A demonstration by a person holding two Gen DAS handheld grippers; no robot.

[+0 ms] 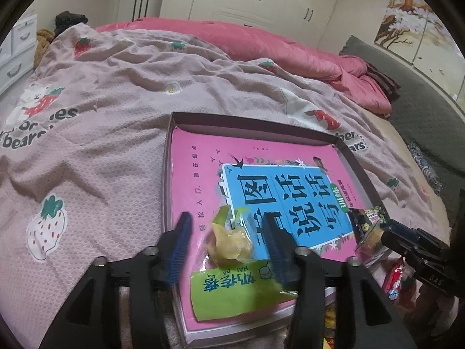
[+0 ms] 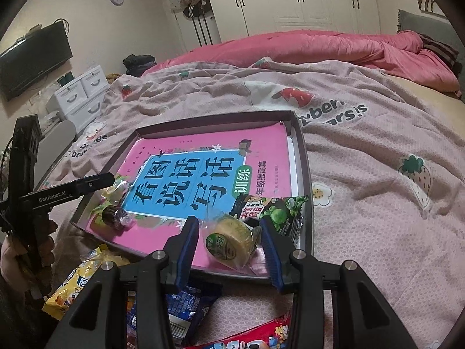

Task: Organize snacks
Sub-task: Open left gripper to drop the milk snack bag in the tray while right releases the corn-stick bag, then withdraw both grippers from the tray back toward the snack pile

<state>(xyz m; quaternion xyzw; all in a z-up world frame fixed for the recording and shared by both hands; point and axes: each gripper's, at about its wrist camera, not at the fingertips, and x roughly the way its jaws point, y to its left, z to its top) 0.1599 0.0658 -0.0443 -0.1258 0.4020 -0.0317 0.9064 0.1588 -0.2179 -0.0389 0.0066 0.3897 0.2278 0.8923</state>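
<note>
Bed with a wrinkled pale pink strawberry-print blanket (image 1: 110, 133) fills both views, a bunched hot-pink quilt (image 2: 319, 46) at its far side. On the blanket sits the landmark: a shallow dark-walled rectangular cardboard tray (image 2: 306, 174), its floor covered by a pink book with a blue title panel (image 2: 189, 180).

Left tongs (image 1: 229, 241) hang over the tray's near-left part, blue pads parted and clear of the snack between them (no earlier frame to compare): a clear-wrapped pale yellow lumpy snack with a green label card (image 1: 229, 244) lying on the book, released. In the right wrist view a small dark round wrapped sweet (image 2: 112, 216) lies on the book near that same corner, just beside the left tongs' black finger (image 2: 93, 184).

Right tongs (image 2: 229, 238) are at the tray's near-right corner, pads either side of a round yellowish cake in clear wrap with a green label (image 2: 232, 241); the right pad looks to touch the wrap, the left pad shows a small gap, so grip cannot be told for sure. Just behind the cake, inside the tray, lies a black-and-green pea snack packet (image 2: 270, 208).

Outside the tray's near edge, on the blanket: a yellow snack bag (image 2: 78, 279), a blue packet (image 2: 186, 305), a red packet (image 2: 252, 337).
</note>
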